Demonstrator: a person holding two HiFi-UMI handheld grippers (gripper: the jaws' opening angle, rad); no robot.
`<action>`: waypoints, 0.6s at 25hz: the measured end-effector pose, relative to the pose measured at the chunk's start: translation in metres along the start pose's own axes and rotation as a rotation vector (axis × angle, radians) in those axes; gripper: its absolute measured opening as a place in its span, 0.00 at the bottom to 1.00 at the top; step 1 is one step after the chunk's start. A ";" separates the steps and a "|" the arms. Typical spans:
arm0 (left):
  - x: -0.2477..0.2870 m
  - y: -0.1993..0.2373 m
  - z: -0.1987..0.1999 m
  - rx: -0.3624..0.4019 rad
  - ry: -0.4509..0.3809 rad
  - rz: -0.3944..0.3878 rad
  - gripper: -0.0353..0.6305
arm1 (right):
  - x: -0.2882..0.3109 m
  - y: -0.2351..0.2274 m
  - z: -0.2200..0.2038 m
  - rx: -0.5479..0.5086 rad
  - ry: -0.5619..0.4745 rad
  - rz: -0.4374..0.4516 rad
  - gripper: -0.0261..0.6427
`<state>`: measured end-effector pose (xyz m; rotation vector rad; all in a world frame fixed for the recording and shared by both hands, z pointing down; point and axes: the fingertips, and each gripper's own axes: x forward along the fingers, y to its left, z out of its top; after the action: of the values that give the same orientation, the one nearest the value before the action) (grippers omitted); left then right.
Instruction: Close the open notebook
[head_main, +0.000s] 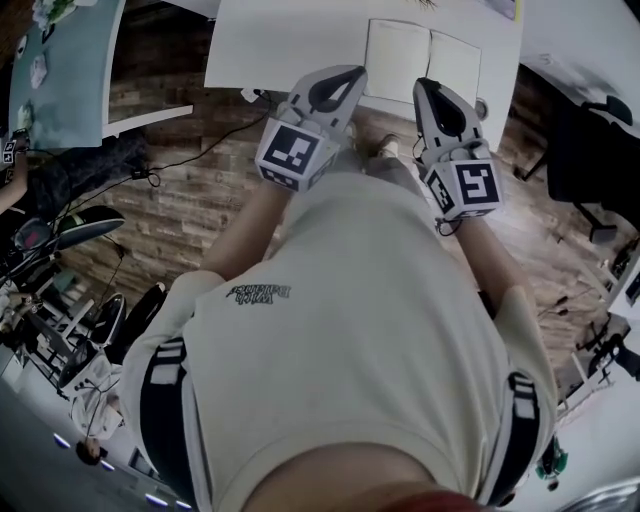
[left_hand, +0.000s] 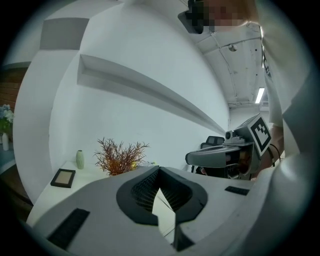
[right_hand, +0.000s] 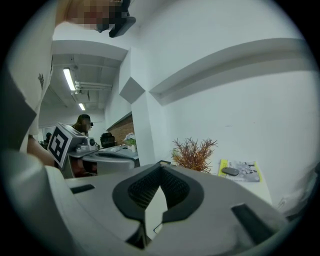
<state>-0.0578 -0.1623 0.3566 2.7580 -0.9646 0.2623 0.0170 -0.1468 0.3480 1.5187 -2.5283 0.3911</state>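
The open notebook (head_main: 422, 60) lies flat on the white table (head_main: 280, 45), its blank pages facing up, just past the table's near edge. My left gripper (head_main: 355, 72) hovers at that edge, in front of the notebook's left page. My right gripper (head_main: 426, 86) hangs over the near edge by the notebook's spine. In the left gripper view the left gripper (left_hand: 159, 170) has its jaws meeting at the tips with nothing held. The right gripper (right_hand: 161, 167) looks the same in its own view. In both gripper views the jaws hide most of the notebook.
A dried reddish plant (left_hand: 120, 157) stands at the back of the table by the wall, with a small vase (left_hand: 80, 159) and a picture frame (left_hand: 63, 177) to its left. A yellow-edged booklet (right_hand: 240, 171) lies at the right. Cables (head_main: 190, 150) cross the wooden floor; a dark chair (head_main: 600, 140) stands right.
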 end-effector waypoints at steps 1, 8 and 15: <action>0.001 0.002 -0.004 0.000 0.002 0.006 0.07 | 0.004 0.001 -0.005 -0.002 0.008 0.010 0.04; 0.011 0.018 -0.046 -0.042 0.062 0.028 0.07 | 0.037 0.009 -0.041 -0.001 0.081 0.074 0.05; 0.029 0.023 -0.097 -0.066 0.122 0.028 0.07 | 0.063 0.007 -0.100 0.015 0.179 0.116 0.13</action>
<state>-0.0599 -0.1726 0.4602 2.6368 -0.9633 0.3918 -0.0185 -0.1661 0.4596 1.2822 -2.4837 0.5376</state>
